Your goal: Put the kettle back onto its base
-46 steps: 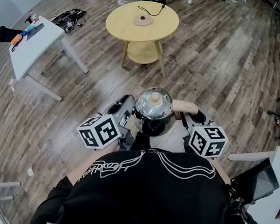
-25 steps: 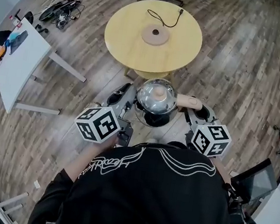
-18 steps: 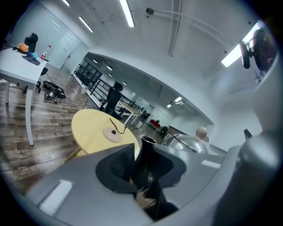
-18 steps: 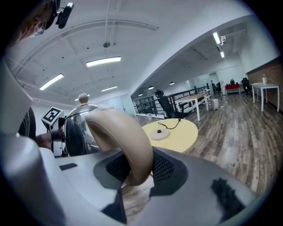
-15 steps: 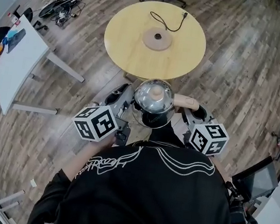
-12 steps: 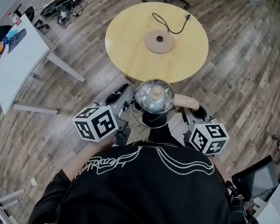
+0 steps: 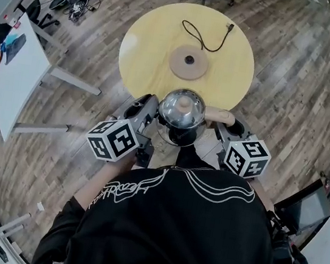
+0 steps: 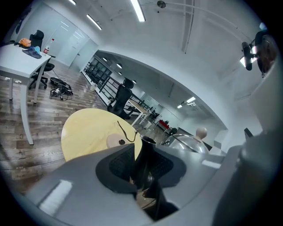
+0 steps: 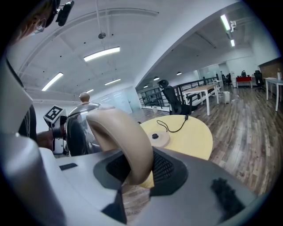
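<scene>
We list one kettle [image 7: 182, 109], left gripper [image 8: 142, 170] clamped on its spout [image 8: 144, 152], right gripper [image 9: 135, 170] clamped on its handle [image 9: 121, 130], base [image 7: 188, 63] apart on the table [image 7: 144, 45]

We have carried the kettle [image 7: 182, 109] forward to the near edge of the round table [image 7: 146, 52], and it now overlaps the tabletop. The base [image 7: 188, 62] now lies near, at 12 o'clock from the kettle.

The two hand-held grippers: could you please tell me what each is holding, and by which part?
Both hold the kettle: the right hand-held gripper is shut on its beige handle, the left hand-held gripper on its dark spout.
</scene>
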Demonstrator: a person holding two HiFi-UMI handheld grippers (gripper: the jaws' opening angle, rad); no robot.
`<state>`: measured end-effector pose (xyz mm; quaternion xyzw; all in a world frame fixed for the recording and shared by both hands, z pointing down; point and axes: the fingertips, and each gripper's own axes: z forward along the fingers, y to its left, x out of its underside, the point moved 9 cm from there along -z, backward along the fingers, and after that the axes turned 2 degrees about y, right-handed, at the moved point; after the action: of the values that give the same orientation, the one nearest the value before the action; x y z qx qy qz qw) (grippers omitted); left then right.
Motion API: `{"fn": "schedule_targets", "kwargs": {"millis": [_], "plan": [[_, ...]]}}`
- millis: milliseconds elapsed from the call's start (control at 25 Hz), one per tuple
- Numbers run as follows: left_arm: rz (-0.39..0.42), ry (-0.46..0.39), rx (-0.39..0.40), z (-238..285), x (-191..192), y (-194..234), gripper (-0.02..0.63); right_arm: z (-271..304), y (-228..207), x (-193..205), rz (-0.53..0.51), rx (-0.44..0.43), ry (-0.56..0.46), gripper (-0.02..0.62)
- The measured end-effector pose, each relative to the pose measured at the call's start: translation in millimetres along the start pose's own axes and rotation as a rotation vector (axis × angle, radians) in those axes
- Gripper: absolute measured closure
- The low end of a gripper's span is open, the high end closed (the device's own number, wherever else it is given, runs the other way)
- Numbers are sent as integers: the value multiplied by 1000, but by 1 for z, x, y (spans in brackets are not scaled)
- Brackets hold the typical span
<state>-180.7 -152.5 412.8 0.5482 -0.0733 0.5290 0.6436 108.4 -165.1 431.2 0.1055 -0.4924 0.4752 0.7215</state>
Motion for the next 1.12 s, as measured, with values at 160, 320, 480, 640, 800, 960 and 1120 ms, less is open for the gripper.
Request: {"fn": "schedule_targets", "kwargs": {"millis": [160, 320, 480, 640, 800, 960, 1120], "plan": [[3, 10, -17, 41, -20, 5, 532, 29, -33, -17, 6, -19, 22, 483], [-3, 15, -31, 76, -35, 14, 532, 56, -59, -35, -5, -37, 38, 483], [-6, 3, -27, 101, -48, 27, 532, 83, -78, -49, -46, -63, 61, 483], [33, -29, -18, 124, -62, 31, 532, 105, -97, -64, -85, -105, 74, 483], [78, -60, -14, 142, -79, 37, 534, 128, -110, -79, -124, -133, 81, 483], [122, -89, -10, 162, -94, 46, 534, 151, -122, -93, -159, -137, 82, 483], [124, -100, -14, 181, -98, 60, 535, 174, -134, -98, -176, -124, 100, 483]]}}
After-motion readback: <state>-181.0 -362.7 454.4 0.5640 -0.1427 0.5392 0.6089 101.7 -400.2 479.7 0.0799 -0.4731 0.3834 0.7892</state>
